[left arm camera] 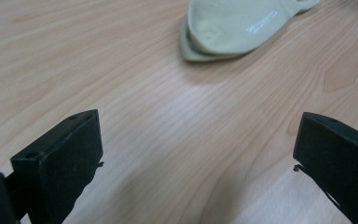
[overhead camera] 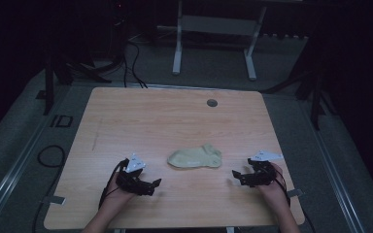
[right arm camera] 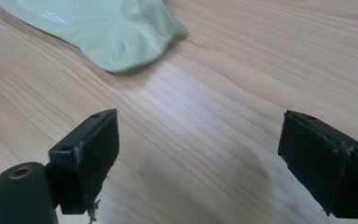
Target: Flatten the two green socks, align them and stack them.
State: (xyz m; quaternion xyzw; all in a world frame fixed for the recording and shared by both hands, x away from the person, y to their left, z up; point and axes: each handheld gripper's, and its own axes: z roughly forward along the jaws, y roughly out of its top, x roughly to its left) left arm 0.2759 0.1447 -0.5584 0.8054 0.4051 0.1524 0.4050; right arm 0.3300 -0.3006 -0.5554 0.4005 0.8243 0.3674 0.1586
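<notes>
Two grippers, one pale green sock [overhead camera: 194, 157] — lying flat near the middle of the wooden table [overhead camera: 141, 116]. From the high view the left gripper [overhead camera: 151, 186] sits at about 8 o'clock from it and the right gripper [overhead camera: 236, 176] at about 4 o'clock, both well apart from the fabric.

Left gripper view: jaws spread wide, nothing between them, sock [left arm camera: 235, 25] up at 1 o'clock.

Right gripper view: jaws likewise released and empty, sock [right arm camera: 107, 28] at 11 o'clock.

I'd come in low from both ends and pinch the edges — not the middle — so it lifts flat.
</notes>
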